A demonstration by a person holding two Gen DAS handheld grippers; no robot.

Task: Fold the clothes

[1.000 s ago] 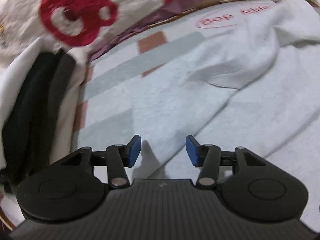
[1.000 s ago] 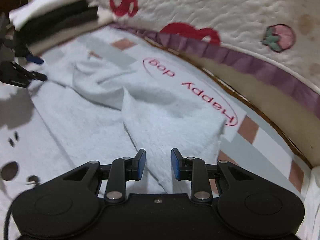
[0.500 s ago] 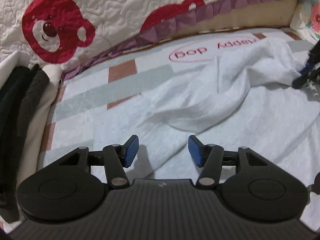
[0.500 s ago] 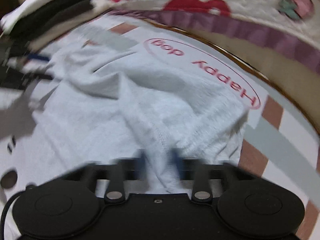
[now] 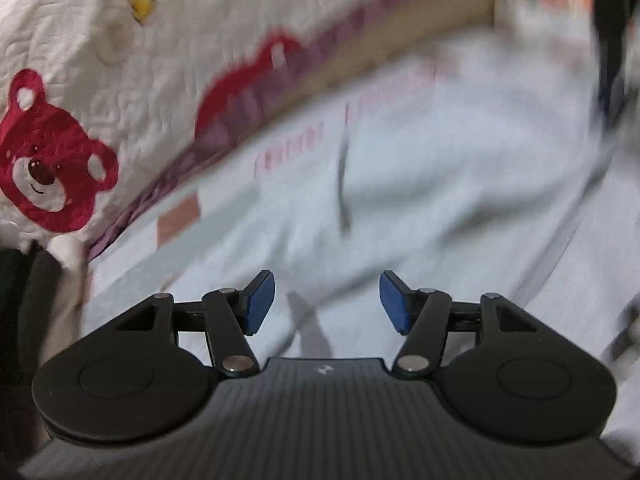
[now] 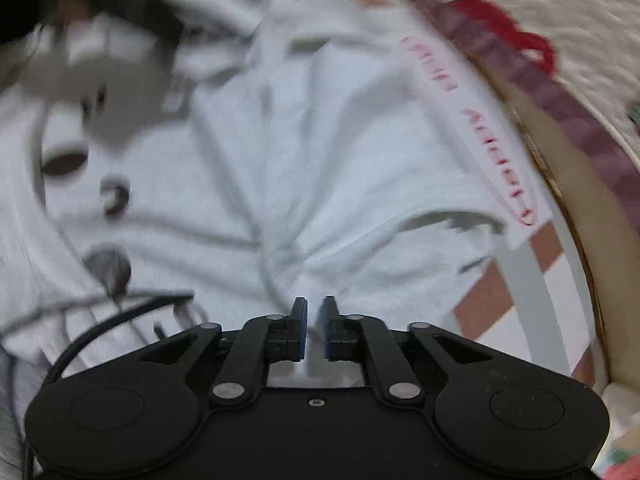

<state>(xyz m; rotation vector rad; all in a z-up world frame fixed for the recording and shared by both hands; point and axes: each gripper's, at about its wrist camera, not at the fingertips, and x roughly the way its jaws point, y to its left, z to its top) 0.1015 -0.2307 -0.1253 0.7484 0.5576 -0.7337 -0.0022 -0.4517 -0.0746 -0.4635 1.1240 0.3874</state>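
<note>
Garment [image 6: 320, 168] fans fwd from R gripper [image 6: 314, 330], jaws pinched on its fabric; L gripper [image 5: 327, 300] wide open, empty, cloth ahead.

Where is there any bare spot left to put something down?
Bare mat shows beside the white garment's edge, toward the beige wall; another strip lies below the bear quilt. The middle is crowded with bunched cloth, pinched by the right gripper.

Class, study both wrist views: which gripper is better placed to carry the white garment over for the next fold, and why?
Right. The right gripper looks pinched on a bunched fold of the white garment, with creases running to its tips. The left gripper is open and holds nothing, above the cloth.
</note>
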